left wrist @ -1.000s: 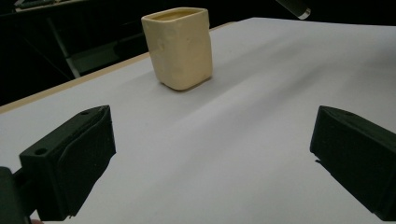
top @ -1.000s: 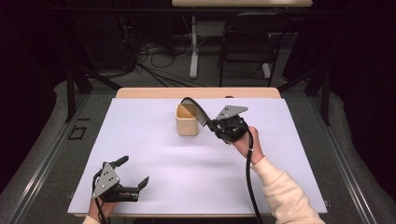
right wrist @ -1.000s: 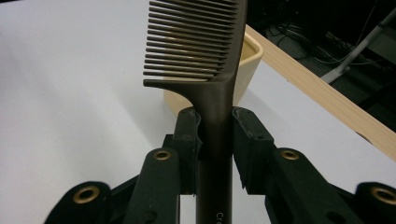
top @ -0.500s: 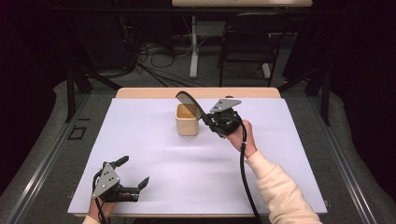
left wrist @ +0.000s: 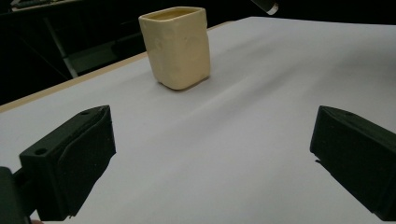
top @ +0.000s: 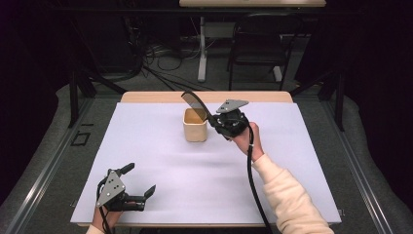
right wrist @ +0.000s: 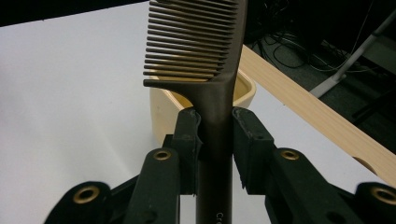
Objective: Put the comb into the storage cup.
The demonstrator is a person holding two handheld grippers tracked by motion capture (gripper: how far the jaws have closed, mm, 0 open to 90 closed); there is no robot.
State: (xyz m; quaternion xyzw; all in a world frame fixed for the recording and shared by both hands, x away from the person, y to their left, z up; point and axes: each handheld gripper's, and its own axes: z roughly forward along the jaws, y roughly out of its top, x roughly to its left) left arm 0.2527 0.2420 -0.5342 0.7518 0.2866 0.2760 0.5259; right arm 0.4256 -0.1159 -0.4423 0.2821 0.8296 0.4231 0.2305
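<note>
Between the right gripper [right wrist: 217,135] fingers [right wrist: 189,140]: a dark brown comb [right wrist: 205,56], pinched on its handle just below the teeth, teeth end pointing up and away from the fingers. Directly beyond and below those fingers sits a cream cup [top: 196,125], upright, open top, on the white sheet [top: 195,170] covering the desk [top: 146,97]; in the high view the comb [top: 195,103] slants over the cup's rim, teeth end past the far rim; can't tell whether it touches the cup. In the right gripper view the cup [right wrist: 161,109] is half hidden behind comb and fingers, and a bare wooden strip of desk [right wrist: 299,102] runs off to the right of the fingers, with dark floor, cables and a metal stand leg [right wrist: 355,51] beyond that edge. Left gripper [top: 139,184] rests low near the desk's near edge, well apart from the cup, fingers [left wrist: 70,158] spread wide with nothing but bare sheet between them; the cup [left wrist: 177,46] stands straight ahead of them, path unobstructed, and the comb tip [left wrist: 266,5] just clips the top of that view. Open sheet on all sides of the cup; nothing else on the desk. A chair [top: 258,48] and a tangle of cables [top: 160,58] sit on the floor past the far edge. Writing: pale letters "Cre" on the comb handle below the fingers, rest cut off by the frame.
</note>
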